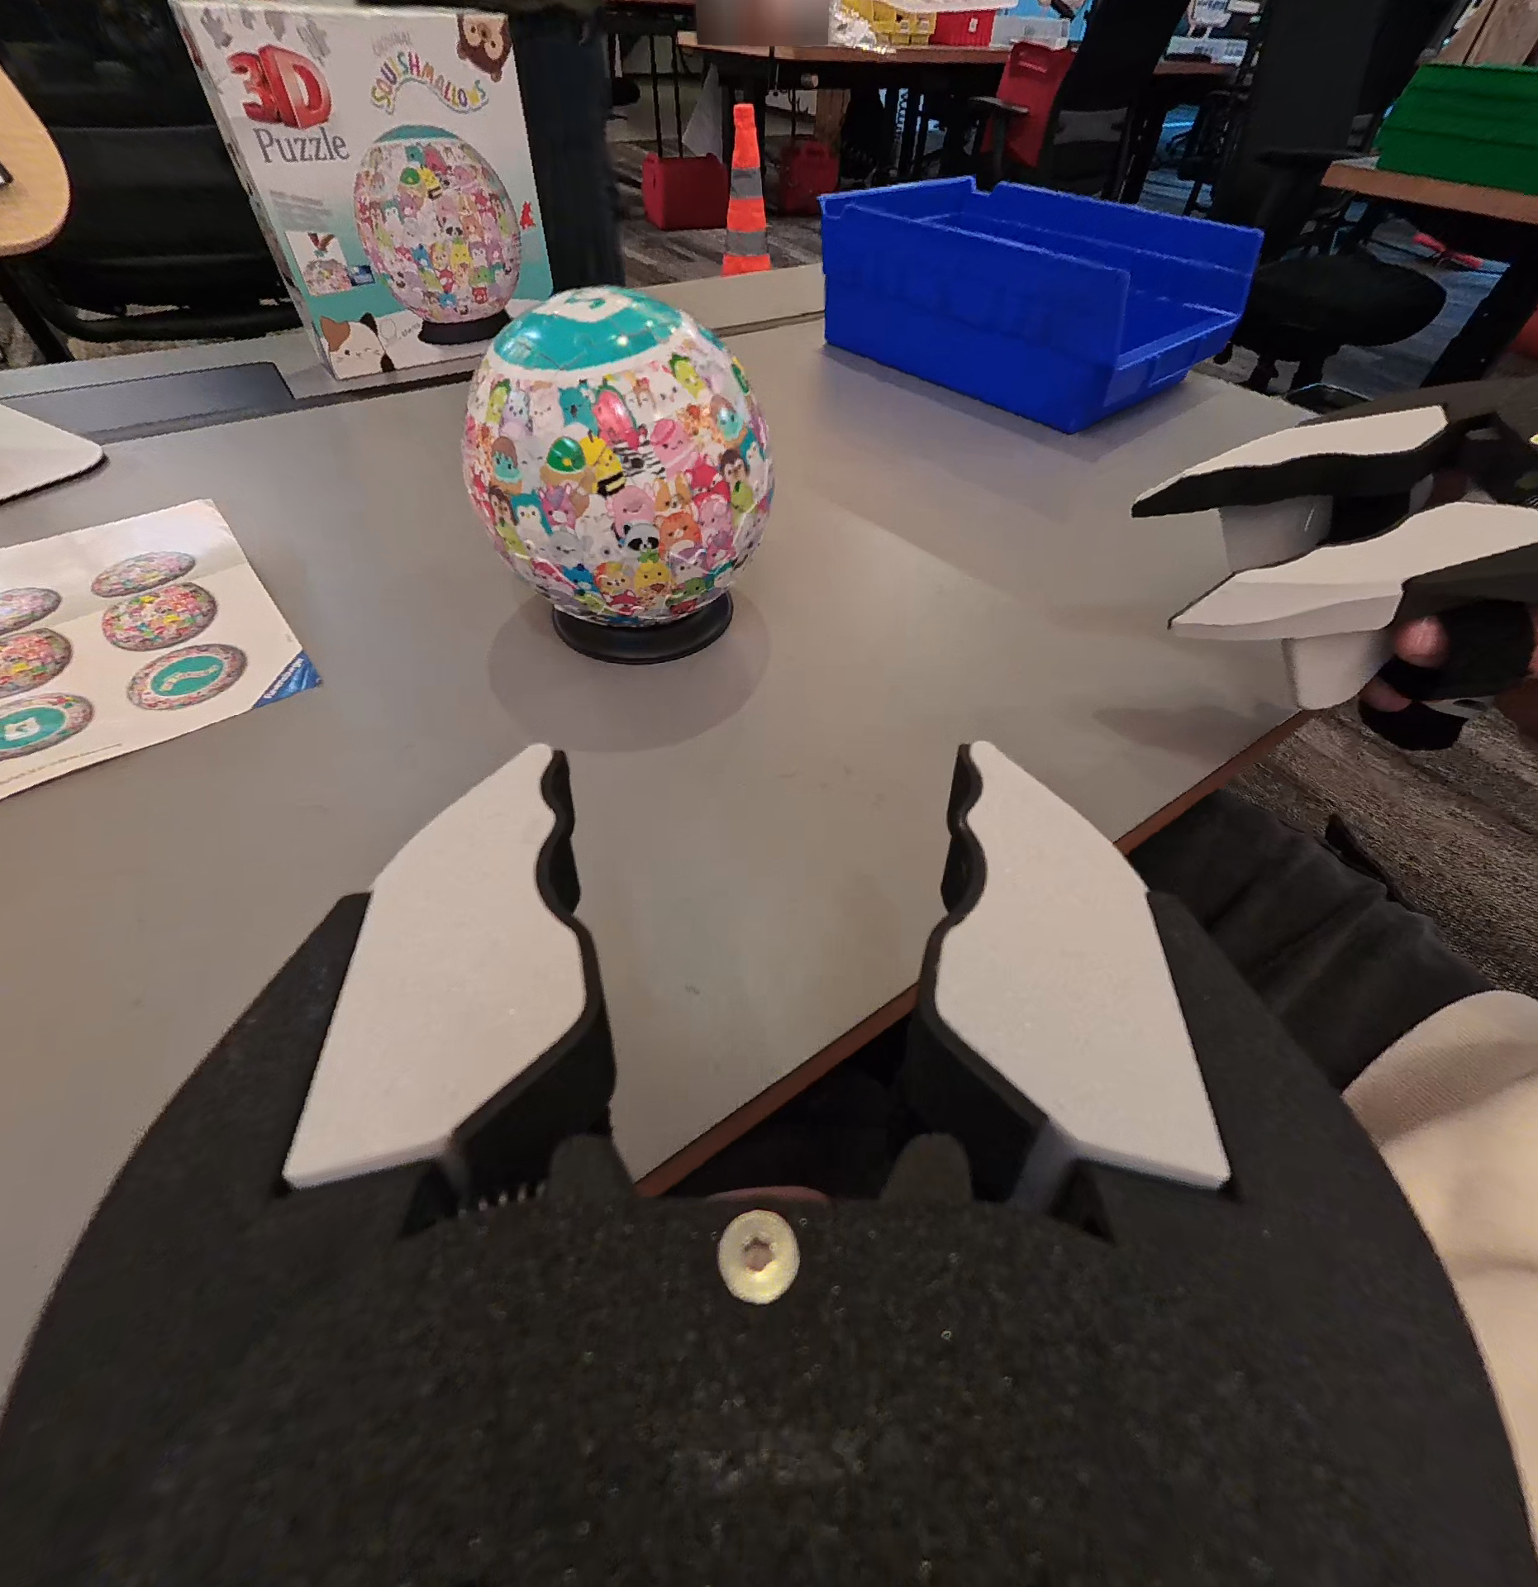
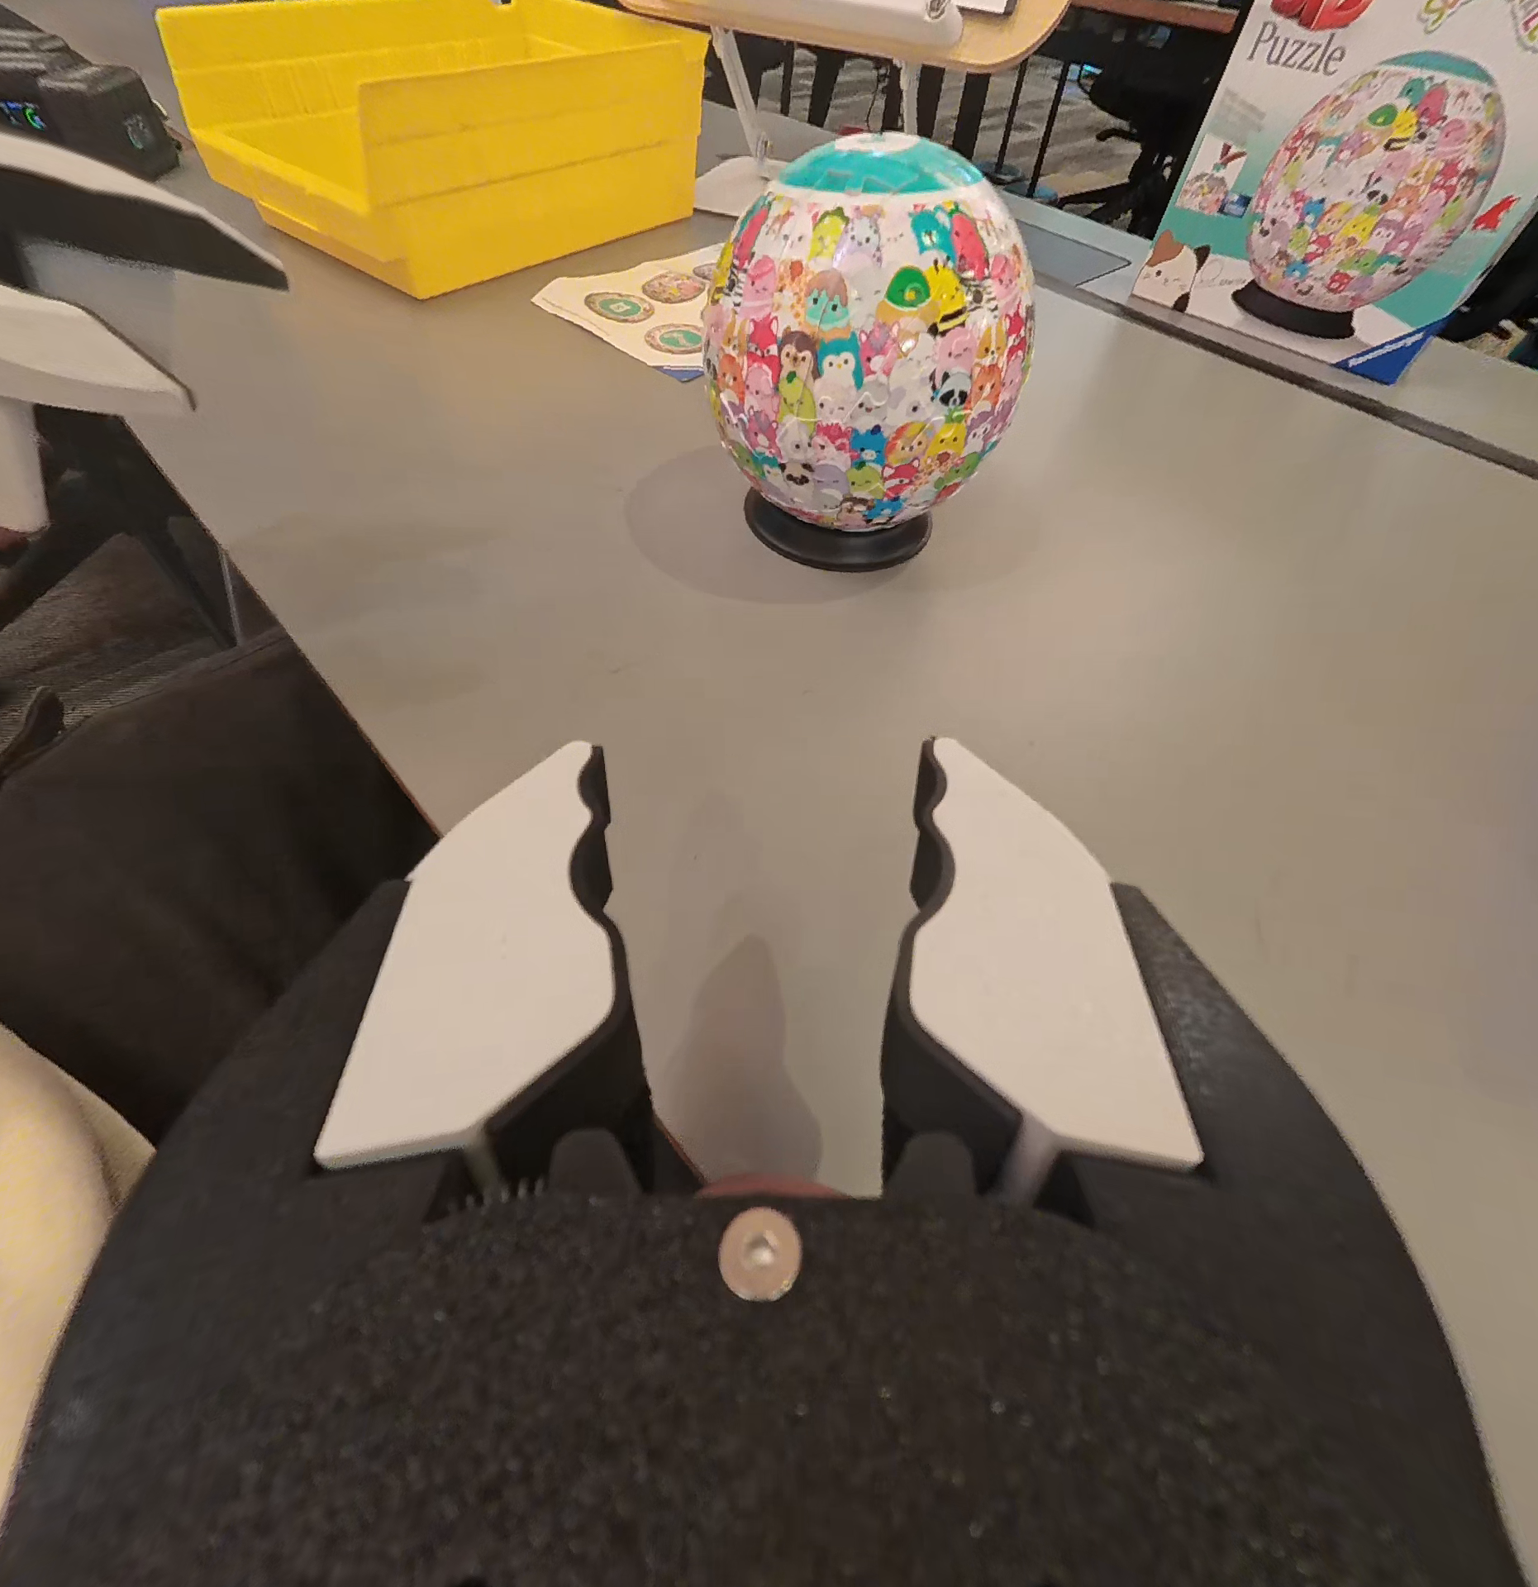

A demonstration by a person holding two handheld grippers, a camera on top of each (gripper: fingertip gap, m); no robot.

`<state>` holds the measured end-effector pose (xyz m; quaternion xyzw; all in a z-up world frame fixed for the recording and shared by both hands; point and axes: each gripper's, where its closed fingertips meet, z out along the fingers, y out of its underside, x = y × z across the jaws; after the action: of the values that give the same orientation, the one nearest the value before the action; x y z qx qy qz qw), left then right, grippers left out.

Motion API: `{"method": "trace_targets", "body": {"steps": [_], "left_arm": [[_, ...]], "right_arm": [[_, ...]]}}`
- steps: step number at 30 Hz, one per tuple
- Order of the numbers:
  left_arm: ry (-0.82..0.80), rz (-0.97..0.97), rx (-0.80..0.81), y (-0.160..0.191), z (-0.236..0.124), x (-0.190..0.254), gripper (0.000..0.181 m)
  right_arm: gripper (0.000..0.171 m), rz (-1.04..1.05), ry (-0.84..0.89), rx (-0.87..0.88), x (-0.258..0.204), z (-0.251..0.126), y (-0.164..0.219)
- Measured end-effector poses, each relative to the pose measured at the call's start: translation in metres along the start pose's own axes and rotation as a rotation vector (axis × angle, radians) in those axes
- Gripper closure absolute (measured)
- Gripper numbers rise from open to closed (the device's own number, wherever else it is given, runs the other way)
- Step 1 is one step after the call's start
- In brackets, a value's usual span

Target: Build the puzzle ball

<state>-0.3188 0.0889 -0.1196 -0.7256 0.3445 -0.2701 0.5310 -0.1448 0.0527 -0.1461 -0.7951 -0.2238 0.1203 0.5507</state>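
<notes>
Trouble could come if the left gripper (image 1: 756, 790) or right gripper (image 2: 761, 781), both spread apart and empty, bumps the puzzle ball (image 1: 617, 455) sitting whole on its black stand (image 1: 643, 634) mid-surface (image 1: 920, 601), because it could roll off.

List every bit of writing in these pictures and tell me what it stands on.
I will not quote wording; this is what bears it.
Puzzle box: large coloured lettering on its front, maker's mark at a lower corner.
Instruction sheet: corner logo, fine print too small to read.
Puzzle ball: white mark on its teal top, unclear.
Black device: lit display, blurred.
</notes>
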Motion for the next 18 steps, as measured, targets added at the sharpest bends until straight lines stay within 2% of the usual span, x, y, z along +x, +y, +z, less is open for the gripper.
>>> {"method": "trace_targets", "body": {"steps": [10, 18], "left_arm": [[-0.067, -0.101, -0.073, 0.015, 0.019, -0.032, 0.098], [-0.22, -0.202, -0.163, 0.035, 0.051, -0.097, 0.095]], "right_arm": [[0.104, 0.012, 0.01, -0.088, 0.006, 0.015, 0.014], [0.099, 0.229, 0.097, -0.07, 0.067, 0.036, 0.003]]}}
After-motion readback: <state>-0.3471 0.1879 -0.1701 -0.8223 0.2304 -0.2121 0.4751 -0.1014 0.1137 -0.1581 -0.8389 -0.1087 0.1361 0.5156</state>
